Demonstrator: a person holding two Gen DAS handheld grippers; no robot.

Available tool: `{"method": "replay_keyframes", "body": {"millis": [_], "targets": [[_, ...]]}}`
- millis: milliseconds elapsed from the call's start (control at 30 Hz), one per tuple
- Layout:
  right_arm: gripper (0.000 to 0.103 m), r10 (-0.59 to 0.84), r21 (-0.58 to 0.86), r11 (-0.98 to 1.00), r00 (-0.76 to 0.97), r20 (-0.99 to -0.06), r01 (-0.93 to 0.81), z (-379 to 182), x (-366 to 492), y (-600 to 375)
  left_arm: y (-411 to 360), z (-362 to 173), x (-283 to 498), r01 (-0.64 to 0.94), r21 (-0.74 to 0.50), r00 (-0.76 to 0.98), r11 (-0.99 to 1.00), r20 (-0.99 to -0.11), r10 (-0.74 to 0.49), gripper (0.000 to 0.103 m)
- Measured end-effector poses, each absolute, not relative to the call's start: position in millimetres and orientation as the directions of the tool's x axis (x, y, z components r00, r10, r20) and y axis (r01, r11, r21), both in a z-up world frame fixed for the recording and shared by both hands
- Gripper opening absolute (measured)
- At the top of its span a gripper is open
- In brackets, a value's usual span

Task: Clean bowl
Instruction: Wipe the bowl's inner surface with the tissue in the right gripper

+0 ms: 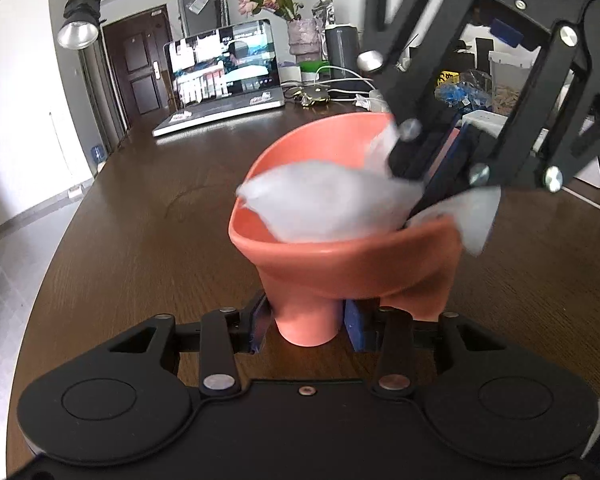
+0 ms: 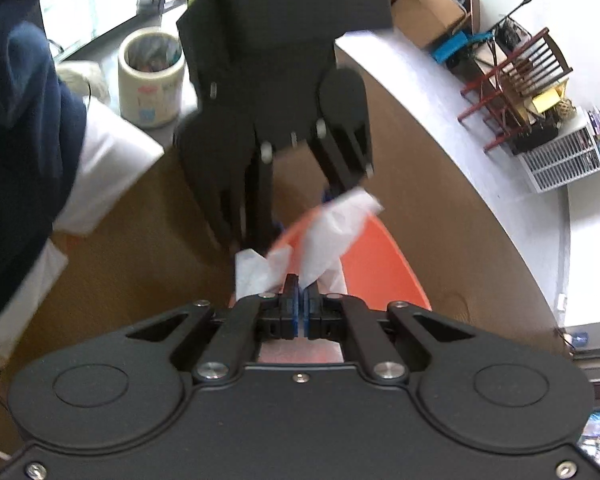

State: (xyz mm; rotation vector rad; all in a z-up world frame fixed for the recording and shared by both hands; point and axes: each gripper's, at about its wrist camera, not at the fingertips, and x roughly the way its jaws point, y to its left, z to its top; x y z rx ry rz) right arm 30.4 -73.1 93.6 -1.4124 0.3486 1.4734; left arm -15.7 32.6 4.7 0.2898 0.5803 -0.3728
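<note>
Salmon bowl (image 1: 352, 248) held above the table (image 1: 140, 220), white tissue (image 1: 332, 204) pressed inside it.

The bowl, a soft-looking salmon-pink one with a narrow foot, sits tilted over the dark wooden table; its foot is clamped between the blue pads of the left tool (image 1: 306, 326), whose jaws stand as wide as the foot. The crumpled tissue fills the bowl's inside and spills over the right rim. The right tool (image 2: 301, 306) reaches down into the bowl from the upper right, jaws nearly closed, pinching the tissue between its blue pads. Farther back on the table stand an open laptop (image 1: 224, 76), a vase of pink flowers (image 1: 302, 36), cables and a clutter of small things. A studio lamp (image 1: 80, 12) hangs at the left, near a dark door (image 1: 140, 68).
</note>
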Motion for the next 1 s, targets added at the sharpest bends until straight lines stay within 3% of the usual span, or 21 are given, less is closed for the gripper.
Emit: {"method": "replay_keyframes", "body": {"millis": [467, 1000], "targets": [[0.002, 0.477, -0.507, -0.388, 0.303, -0.825, -0.769, 88.8, 62.2, -37.6, 25.7, 0.8, -15.2, 0.426, 0.181, 0.780, 0.886, -0.569, -0.259, 0.040], [0.002, 0.399, -0.531, -0.312, 0.399, -0.826, -0.788, 96.0, 76.3, -86.9, 28.4, 2.7, -16.9, 0.421, 0.165, 0.781, 0.892, -0.566, -0.264, 0.040]]}}
